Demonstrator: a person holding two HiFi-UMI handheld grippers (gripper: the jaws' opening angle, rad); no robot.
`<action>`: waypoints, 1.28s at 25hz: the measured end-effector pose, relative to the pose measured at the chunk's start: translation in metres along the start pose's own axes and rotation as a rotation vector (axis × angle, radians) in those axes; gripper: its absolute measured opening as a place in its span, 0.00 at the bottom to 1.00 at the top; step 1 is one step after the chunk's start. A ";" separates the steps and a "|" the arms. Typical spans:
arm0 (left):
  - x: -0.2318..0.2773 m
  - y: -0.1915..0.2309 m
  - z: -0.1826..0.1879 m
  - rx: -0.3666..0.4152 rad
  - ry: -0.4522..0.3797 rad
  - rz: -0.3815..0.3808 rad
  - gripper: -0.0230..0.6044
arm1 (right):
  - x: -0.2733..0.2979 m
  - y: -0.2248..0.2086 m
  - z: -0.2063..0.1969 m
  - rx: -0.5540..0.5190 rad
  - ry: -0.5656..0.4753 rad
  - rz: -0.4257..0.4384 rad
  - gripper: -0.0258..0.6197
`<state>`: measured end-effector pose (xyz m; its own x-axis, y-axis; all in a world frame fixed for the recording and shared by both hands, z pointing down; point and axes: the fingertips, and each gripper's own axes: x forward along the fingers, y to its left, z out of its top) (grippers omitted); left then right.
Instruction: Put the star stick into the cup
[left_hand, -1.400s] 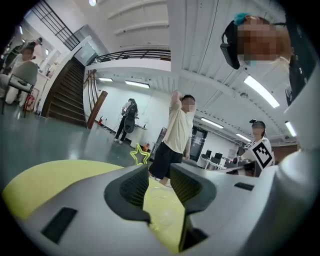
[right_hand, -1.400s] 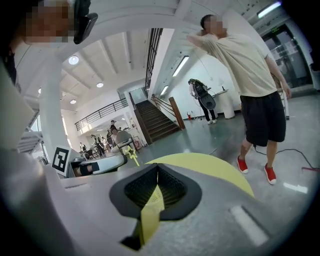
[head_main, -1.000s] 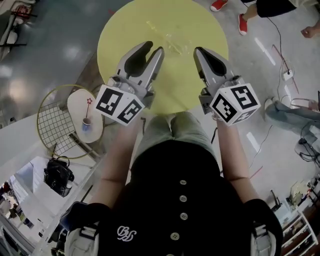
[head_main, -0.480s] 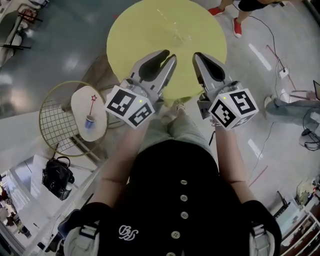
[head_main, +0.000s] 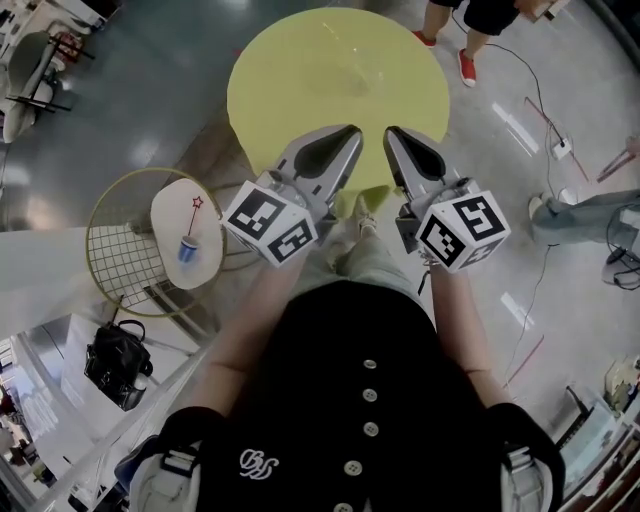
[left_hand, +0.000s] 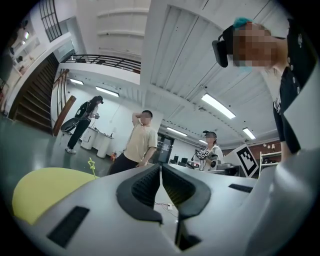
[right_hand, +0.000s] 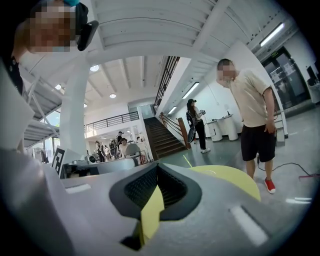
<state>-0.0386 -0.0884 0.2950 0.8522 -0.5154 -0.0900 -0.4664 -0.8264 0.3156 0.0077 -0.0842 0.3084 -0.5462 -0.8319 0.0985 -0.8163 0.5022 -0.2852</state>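
Note:
A round yellow table (head_main: 320, 80) lies ahead of me. In the left gripper view a thin yellow-green star stick (left_hand: 91, 165) stands upright on that table (left_hand: 45, 190); what holds it is too faint to tell. The right gripper view shows the same stick (right_hand: 186, 160) as a thin line. My left gripper (head_main: 353, 134) hovers over the table's near edge; its jaws have just been closing and now meet with nothing between them (left_hand: 160, 169). My right gripper (head_main: 392, 135) is beside it, also shut and empty (right_hand: 157, 168). A red star stick (head_main: 193, 220) stands in a blue cup (head_main: 187, 250) at the left.
The blue cup rests on a small white side table (head_main: 170, 215) inside a gold wire frame (head_main: 120, 260). A black bag (head_main: 115, 352) lies on the floor below it. People stand beyond the yellow table (head_main: 480, 20), and cables (head_main: 540, 110) run across the floor at the right.
The left jaws went from wide apart to closed. Both grippers drew back from over the yellow table to its near edge and came closer together.

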 end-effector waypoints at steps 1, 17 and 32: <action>-0.002 -0.003 0.000 0.002 -0.001 -0.007 0.08 | -0.002 0.004 -0.001 -0.002 0.003 0.000 0.04; -0.024 -0.017 -0.009 0.040 0.042 0.009 0.08 | -0.021 0.028 -0.006 -0.045 0.002 -0.041 0.04; -0.032 -0.015 -0.005 0.009 0.013 0.032 0.08 | -0.022 0.031 -0.015 -0.050 0.026 -0.047 0.04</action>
<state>-0.0579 -0.0586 0.2981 0.8396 -0.5389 -0.0681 -0.4958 -0.8115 0.3093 -0.0084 -0.0463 0.3111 -0.5110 -0.8488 0.1360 -0.8493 0.4741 -0.2321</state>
